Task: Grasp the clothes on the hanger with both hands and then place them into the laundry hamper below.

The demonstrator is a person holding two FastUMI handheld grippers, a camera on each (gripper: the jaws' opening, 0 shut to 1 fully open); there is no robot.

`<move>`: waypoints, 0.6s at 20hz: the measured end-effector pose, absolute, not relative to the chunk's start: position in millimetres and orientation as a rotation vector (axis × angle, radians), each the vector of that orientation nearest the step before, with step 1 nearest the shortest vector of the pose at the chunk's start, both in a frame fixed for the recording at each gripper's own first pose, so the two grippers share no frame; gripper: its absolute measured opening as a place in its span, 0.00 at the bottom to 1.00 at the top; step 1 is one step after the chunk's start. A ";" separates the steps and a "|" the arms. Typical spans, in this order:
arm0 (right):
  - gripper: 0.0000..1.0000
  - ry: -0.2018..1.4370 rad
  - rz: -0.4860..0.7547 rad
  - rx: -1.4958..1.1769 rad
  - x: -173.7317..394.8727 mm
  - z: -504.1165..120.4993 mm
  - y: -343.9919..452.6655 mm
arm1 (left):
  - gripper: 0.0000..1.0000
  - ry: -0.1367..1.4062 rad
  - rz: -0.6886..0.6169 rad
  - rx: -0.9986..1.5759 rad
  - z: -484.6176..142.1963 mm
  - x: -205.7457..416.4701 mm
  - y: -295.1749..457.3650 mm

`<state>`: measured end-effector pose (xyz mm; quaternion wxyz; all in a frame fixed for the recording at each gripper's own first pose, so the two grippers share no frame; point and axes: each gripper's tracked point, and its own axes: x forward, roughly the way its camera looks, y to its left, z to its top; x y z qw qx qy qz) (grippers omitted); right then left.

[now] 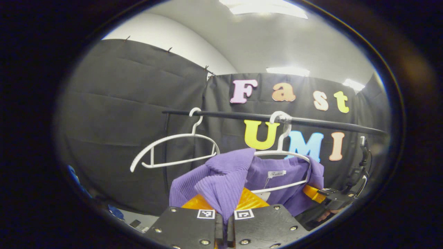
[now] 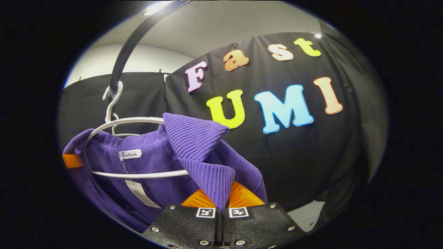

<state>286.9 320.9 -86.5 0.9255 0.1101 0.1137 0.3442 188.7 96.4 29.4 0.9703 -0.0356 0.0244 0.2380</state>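
Your left hand-held gripper (image 1: 224,207) has its fingers pressed together on a fold of the purple sweater (image 1: 221,183), pinching one shoulder. Your right hand-held gripper (image 2: 222,202) is likewise clamped on the sweater's other shoulder fold. Both point forward and slightly upward toward the garment, which hangs on a white hanger (image 2: 138,145) hooked over the black rail (image 1: 311,121). An empty white hanger (image 1: 173,150) hangs beside it.
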 end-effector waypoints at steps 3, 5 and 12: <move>0.00 0.233 0.707 0.226 280.3 -84.2 320.1 | 0.05 0.020 0.488 -0.079 46.1 182.6 104.7; 0.00 0.227 0.700 0.225 276.6 -79.5 316.8 | 0.05 0.008 0.507 -0.072 54.7 176.1 116.4; 0.00 0.227 0.673 0.216 265.6 -73.1 322.8 | 0.07 -0.015 0.468 -0.063 77.5 174.5 149.7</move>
